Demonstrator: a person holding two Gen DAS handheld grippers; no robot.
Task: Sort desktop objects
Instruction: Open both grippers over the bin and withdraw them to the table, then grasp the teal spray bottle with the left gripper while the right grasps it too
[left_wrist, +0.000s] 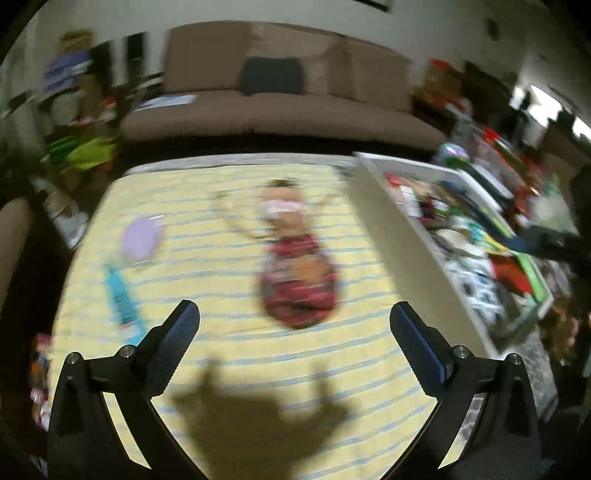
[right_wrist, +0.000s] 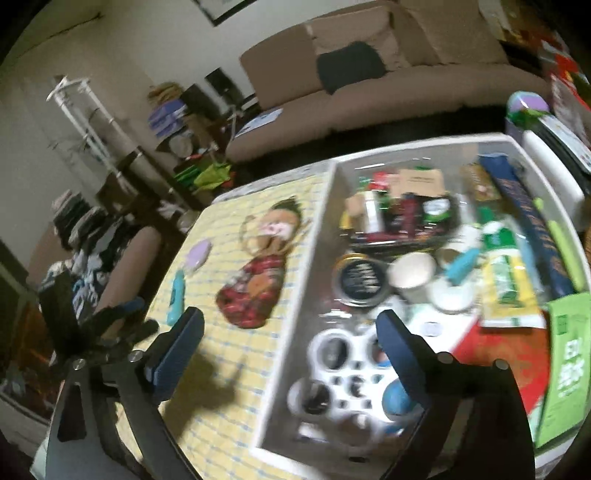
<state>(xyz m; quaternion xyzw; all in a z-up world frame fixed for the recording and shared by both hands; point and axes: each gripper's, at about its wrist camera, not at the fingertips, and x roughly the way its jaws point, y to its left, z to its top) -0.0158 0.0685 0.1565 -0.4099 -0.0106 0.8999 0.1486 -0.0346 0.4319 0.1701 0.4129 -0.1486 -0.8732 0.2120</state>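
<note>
A doll in a red dress (left_wrist: 295, 258) lies on the yellow striped cloth (left_wrist: 229, 369), also in the right wrist view (right_wrist: 255, 280). A lilac round item (left_wrist: 142, 236) and a teal tube (left_wrist: 120, 295) lie left of it; both also show in the right wrist view, the lilac item (right_wrist: 198, 254) above the tube (right_wrist: 175, 295). My left gripper (left_wrist: 295, 325) is open and empty, just short of the doll. My right gripper (right_wrist: 291, 332) is open and empty above the edge of the white bin (right_wrist: 325, 177), over a white game controller (right_wrist: 343, 380).
The white bin (left_wrist: 373, 206) on the right holds several items: a black tin (right_wrist: 360, 278), a paper cup (right_wrist: 412, 273), packets and a dark blue box (right_wrist: 532, 221). A brown sofa (left_wrist: 280, 107) stands behind the table. Cluttered shelves stand at the left.
</note>
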